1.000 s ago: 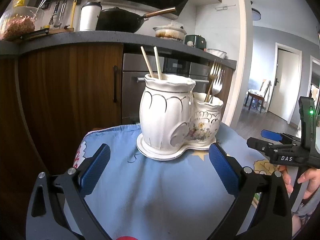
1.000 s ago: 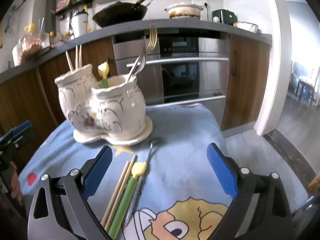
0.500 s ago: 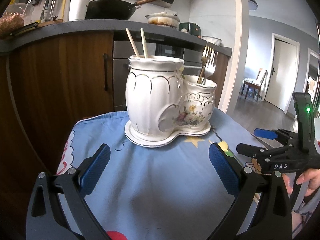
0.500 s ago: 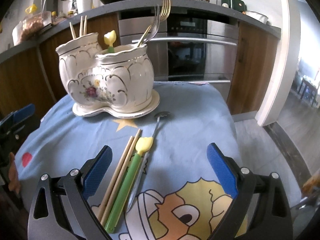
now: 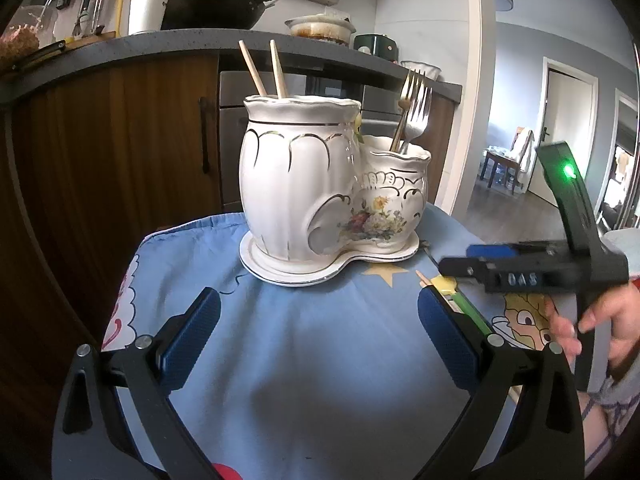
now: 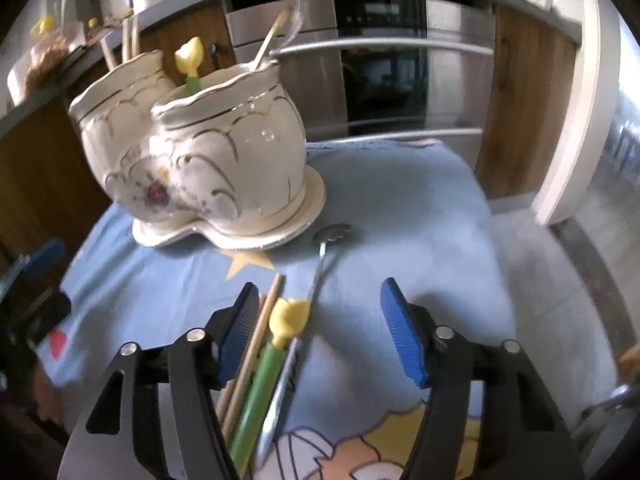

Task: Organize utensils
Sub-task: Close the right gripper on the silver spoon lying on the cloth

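On the blue cloth [image 6: 400, 208] near its front edge, chopsticks [image 6: 256, 332], green-handled utensil [image 6: 260, 384] and spoon [image 6: 316, 284] lie lengthwise between the right gripper [image 6: 320, 328]'s just-narrowing, unclamped jaws; the left gripper [image 5: 320, 332] stands wide apart, farther off.

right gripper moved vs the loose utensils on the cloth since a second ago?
Yes. The right gripper has come down over the green utensil and chopsticks, nearer the ceramic holder. Its jaws have just been closing, still open around them.
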`<control>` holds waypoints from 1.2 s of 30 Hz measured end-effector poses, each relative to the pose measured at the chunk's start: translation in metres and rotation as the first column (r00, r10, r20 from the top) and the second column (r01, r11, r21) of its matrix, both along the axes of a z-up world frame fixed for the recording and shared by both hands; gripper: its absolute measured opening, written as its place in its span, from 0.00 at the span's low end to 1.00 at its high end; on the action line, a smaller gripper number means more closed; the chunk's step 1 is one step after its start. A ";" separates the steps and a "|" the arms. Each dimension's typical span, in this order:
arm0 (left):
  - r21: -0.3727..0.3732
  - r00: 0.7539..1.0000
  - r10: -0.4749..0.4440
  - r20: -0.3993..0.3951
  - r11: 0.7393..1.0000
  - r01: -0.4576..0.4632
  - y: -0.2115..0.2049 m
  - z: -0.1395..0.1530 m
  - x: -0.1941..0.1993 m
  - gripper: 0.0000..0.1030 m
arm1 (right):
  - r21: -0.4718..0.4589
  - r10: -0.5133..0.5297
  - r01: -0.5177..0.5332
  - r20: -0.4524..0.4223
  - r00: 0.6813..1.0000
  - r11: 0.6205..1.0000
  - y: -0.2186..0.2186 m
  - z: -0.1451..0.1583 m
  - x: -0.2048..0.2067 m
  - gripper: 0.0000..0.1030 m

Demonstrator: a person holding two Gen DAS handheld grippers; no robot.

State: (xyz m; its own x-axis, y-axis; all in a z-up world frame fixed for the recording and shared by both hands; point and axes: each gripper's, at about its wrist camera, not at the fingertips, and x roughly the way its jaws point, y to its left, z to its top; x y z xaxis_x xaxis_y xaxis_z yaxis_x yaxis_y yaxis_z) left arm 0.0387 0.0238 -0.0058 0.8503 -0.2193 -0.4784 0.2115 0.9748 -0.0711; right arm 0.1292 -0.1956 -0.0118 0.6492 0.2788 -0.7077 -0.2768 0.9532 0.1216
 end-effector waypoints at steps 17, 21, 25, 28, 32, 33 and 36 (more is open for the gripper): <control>-0.016 1.000 -0.018 -0.026 1.000 0.017 -0.001 -0.003 0.004 0.95 | -0.073 0.059 -0.064 -0.075 0.995 0.995 0.009 -0.015 0.043 0.17; 0.016 1.000 -0.009 -0.018 1.000 0.009 -0.005 -0.002 0.002 0.95 | -0.099 0.087 -0.094 -0.068 0.994 0.991 0.011 -0.016 0.040 0.10; 0.070 1.000 -0.015 -0.011 0.997 0.015 -0.019 0.002 0.000 0.95 | -0.091 0.077 -0.079 -0.027 0.997 0.993 0.005 -0.009 0.030 0.04; 0.075 0.997 -0.053 -0.056 0.996 0.057 -0.033 0.002 -0.001 0.95 | -0.053 0.060 -0.059 0.011 0.998 0.997 -0.006 -0.003 0.020 0.03; 0.080 0.985 -0.091 -0.150 0.991 0.103 -0.058 -0.007 0.002 0.94 | -0.002 0.050 -0.050 0.050 0.998 0.999 -0.021 0.005 0.007 0.03; 0.073 0.981 -0.097 -0.168 0.991 0.111 -0.064 -0.009 0.003 0.94 | 0.011 0.050 -0.050 0.056 0.997 0.999 -0.022 0.007 0.004 0.03; 0.068 0.969 -0.119 -0.218 0.988 0.137 -0.080 -0.015 0.003 0.84 | 0.042 0.055 -0.058 0.074 0.996 0.997 -0.029 0.013 -0.005 0.03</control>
State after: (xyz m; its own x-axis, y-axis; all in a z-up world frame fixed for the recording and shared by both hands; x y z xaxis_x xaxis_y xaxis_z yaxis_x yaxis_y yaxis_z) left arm 0.0420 -0.0562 -0.0206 0.6943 -0.2718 -0.6664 0.3232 0.9451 -0.0488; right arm 0.1244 -0.2249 0.0008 0.6809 0.3465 -0.6452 -0.3397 0.9299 0.1409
